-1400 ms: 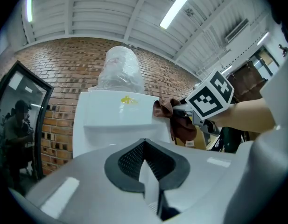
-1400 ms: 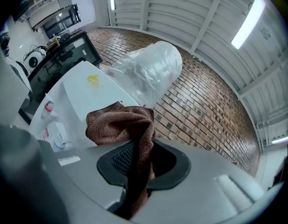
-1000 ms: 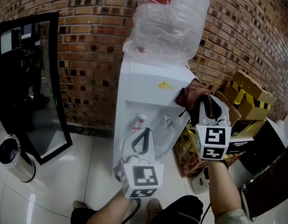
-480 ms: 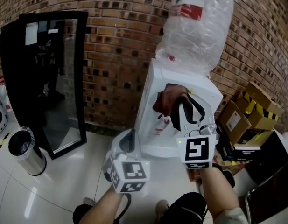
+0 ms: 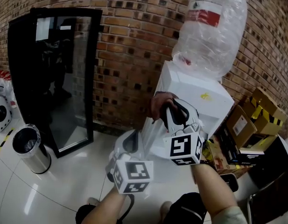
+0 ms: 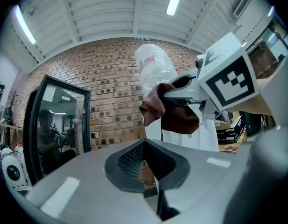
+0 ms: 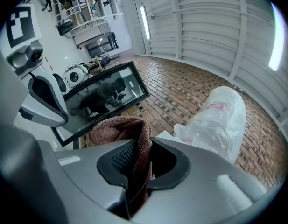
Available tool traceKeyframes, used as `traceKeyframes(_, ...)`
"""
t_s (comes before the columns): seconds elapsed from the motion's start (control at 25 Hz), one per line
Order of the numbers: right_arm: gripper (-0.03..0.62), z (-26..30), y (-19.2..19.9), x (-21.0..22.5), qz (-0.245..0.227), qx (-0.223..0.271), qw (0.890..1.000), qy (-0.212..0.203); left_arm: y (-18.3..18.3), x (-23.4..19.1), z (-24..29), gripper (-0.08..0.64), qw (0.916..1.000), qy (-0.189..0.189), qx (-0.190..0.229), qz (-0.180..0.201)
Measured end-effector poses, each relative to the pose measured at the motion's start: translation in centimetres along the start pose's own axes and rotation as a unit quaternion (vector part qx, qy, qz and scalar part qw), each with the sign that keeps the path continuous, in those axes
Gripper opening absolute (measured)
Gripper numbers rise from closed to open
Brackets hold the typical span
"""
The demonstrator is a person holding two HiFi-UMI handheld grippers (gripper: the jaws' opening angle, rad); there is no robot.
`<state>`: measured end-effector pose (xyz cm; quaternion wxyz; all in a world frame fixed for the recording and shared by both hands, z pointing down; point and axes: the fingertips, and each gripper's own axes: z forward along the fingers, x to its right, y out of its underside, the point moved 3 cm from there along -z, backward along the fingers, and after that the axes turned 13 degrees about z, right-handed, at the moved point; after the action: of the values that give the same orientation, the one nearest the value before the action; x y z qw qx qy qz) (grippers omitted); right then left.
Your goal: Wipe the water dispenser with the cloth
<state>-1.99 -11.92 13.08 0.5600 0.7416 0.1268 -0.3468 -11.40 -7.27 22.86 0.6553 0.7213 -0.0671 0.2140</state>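
The right tongs (image 5: 169,107) pinch the bunched brown cloth (image 5: 158,104) at the nine-o'clock edge of the white water dispenser (image 5: 196,96), likely to offer a wiping pad, while the left tongs (image 5: 130,141), pressed together and empty, hang clear at seven o'clock.

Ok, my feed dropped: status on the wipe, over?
Right gripper shut on cloth; left gripper shut, empty. Cloth at water dispenser's upper body, contact unclear. Nothing seen in the way.
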Motion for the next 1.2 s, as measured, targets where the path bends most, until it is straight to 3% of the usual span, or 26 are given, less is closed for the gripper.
traceKeyframes(0.44, 0.072, 0.2, 3.9, 1.5, -0.004, -0.028, 0.999, 0.020, 0.2, 2.4, 2.1, 0.000, 0.9996, 0.026, -0.003, 0.010)
traceKeyframes(1.2, 0.072, -4.1, 9.0, 9.1, 0.022, -0.039, 0.994, 0.095, 0.3, 9.8, 5.2, 0.000, 0.9951, 0.093, -0.009, 0.032)
